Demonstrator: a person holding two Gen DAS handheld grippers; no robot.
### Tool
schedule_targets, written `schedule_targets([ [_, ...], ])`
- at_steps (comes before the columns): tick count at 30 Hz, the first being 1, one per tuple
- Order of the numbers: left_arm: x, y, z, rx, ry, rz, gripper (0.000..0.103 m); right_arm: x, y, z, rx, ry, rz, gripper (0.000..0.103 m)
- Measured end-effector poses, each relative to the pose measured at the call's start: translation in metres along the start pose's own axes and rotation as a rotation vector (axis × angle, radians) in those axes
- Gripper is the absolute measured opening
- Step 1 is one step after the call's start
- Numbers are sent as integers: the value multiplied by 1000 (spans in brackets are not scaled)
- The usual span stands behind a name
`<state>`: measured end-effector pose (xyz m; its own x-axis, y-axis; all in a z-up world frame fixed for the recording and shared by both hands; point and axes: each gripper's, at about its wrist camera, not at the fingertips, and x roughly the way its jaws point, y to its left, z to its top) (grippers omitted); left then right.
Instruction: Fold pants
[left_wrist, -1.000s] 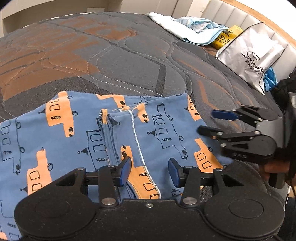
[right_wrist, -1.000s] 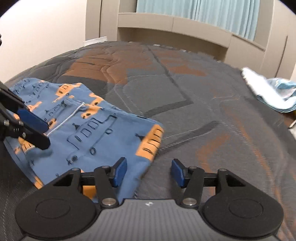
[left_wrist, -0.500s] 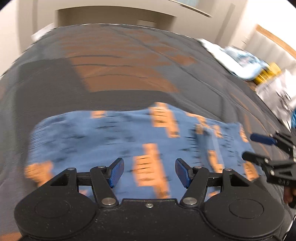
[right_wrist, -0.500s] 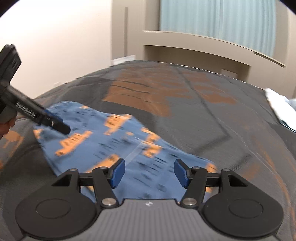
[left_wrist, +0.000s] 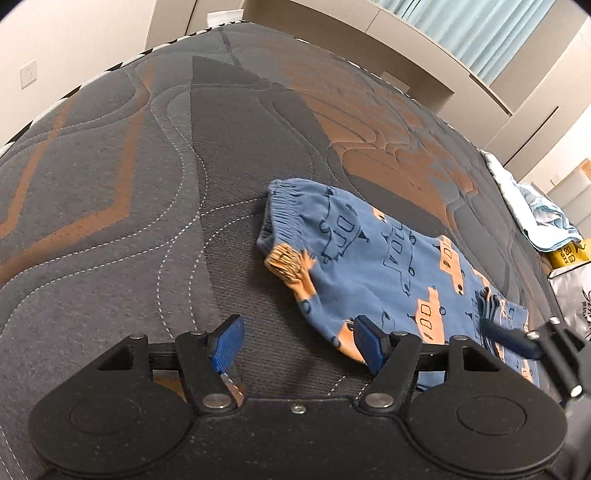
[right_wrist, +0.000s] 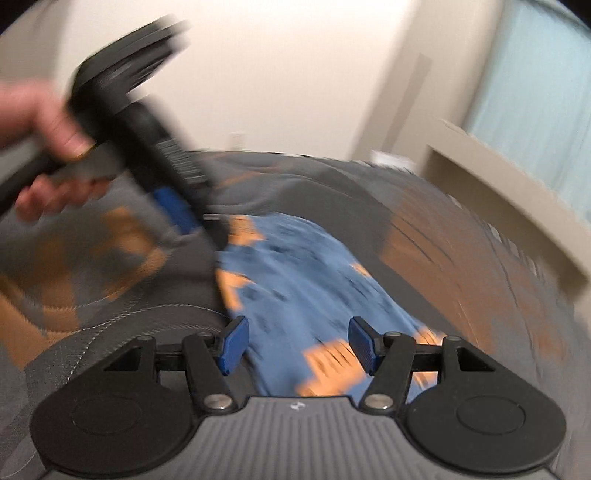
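Blue patterned pants (left_wrist: 388, 266) lie on a quilted bed (left_wrist: 147, 184), long axis running from centre to lower right; the left gripper (left_wrist: 299, 341), jaws just opened wider and empty, sits nearest the cuff, the right gripper (right_wrist: 299, 341) open and empty over the other end

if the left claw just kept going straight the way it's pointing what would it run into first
Most likely the bare mattress, not the blue pants. The left claw is open and empty, angled down at the quilted surface; only its right pad overlaps the pants' edge. Depth is hard to judge here.
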<state>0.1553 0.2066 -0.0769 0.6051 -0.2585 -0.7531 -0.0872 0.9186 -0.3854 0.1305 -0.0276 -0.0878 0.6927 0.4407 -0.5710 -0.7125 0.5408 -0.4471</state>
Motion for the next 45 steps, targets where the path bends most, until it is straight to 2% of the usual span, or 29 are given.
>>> schedule_targets([
  [3,0,3,1,0,-2,-17,68,21,26,7,-135,20,-13,62],
  [10,3,6,-2,-7,-1,-55,70,50,43,7,-229,80,-63,62],
  [16,3,10,-2,-18,-3,-79,71,58,50,-3,-276,94,-79,62],
  [21,4,8,-5,-16,-1,-87,71,72,59,1,-341,88,-120,61],
  [22,5,8,-5,-18,3,-88,72,75,57,3,-330,91,-121,54],
  [23,6,8,-6,-19,6,-88,72,79,52,5,-301,106,-101,34],
  [24,6,8,-6,-20,11,-91,72,83,45,7,-258,117,-82,21],
  [25,7,8,-6,-21,13,-95,72,83,39,8,-212,120,-69,12],
  [29,7,10,-6,-46,1,-143,80,76,7,12,10,101,-18,9],
  [32,10,12,-5,-92,-2,-188,80,74,-18,11,203,99,43,9],
  [35,17,7,-3,-94,3,-190,80,71,-40,9,349,94,72,9],
  [39,29,0,2,-93,2,-202,80,66,-51,7,383,84,70,9],
  [42,33,2,10,-150,-20,-246,81,57,-51,4,375,77,60,9],
  [45,37,8,17,-210,-31,-286,87,52,-58,2,389,74,55,9],
])
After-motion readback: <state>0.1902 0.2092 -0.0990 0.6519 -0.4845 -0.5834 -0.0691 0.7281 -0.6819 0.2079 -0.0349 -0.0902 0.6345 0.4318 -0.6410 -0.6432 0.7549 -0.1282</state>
